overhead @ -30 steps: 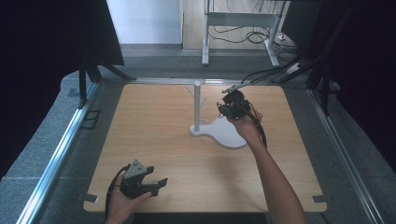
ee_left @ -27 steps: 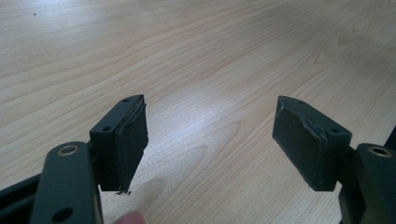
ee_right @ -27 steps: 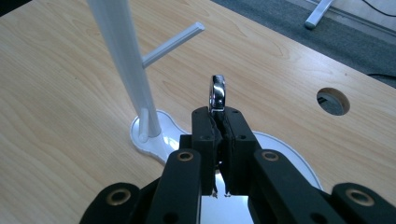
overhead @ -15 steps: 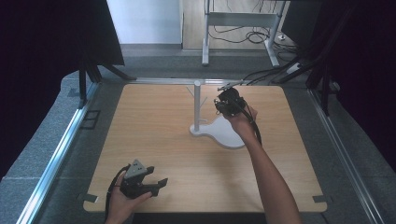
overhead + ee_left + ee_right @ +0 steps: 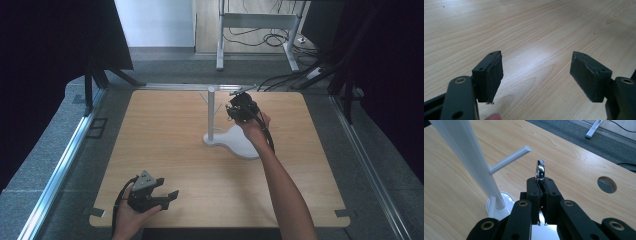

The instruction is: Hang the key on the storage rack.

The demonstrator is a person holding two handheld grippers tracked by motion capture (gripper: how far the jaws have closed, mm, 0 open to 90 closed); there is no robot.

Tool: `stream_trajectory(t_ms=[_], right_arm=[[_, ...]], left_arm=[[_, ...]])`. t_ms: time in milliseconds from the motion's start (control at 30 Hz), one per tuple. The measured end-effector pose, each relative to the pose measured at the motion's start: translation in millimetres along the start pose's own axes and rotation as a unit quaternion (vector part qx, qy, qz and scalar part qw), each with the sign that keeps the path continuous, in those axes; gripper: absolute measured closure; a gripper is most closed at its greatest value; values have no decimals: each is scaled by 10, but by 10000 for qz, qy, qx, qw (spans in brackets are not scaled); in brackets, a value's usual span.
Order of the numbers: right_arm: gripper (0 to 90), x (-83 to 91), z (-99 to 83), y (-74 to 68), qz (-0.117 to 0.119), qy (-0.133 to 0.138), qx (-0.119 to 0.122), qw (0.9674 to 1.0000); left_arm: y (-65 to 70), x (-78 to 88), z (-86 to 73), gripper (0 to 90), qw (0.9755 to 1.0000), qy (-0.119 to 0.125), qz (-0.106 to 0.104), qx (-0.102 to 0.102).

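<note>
Right tool (image 5: 541, 185) is clenched on a small shiny metal ring (image 5: 540, 170), held edge-on just short of the white stand's (image 5: 212, 112) side peg (image 5: 510, 159). Ring looks light, rigid and slippery, so the pinch low on its rim suits hanging it. Left tool (image 5: 150, 192) rests released, low over the desk (image 5: 170, 145). No brand, label or writing is legible anywhere.

Only real change is the right gripper (image 5: 235, 106): with its shiny metal ring (image 5: 540, 169) pinched in it, it drifts toward 9 o'clock in the high view and sits closer to the white stand's post (image 5: 211, 112) now.
</note>
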State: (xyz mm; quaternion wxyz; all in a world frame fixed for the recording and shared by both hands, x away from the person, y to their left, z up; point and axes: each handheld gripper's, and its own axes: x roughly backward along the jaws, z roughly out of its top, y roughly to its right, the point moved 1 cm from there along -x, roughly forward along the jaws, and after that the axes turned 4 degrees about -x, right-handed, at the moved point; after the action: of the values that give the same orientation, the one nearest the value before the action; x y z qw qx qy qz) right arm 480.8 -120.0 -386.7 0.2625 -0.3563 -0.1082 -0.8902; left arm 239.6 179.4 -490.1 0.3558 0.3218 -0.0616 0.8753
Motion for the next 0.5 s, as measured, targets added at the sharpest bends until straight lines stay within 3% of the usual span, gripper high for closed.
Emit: stream_trajectory(t_ms=[500], right_arm=[[848, -56, 127, -40, -62, 58, 57, 9999]], left_arm=[[1, 20, 6, 271, 10000, 15, 2, -12]])
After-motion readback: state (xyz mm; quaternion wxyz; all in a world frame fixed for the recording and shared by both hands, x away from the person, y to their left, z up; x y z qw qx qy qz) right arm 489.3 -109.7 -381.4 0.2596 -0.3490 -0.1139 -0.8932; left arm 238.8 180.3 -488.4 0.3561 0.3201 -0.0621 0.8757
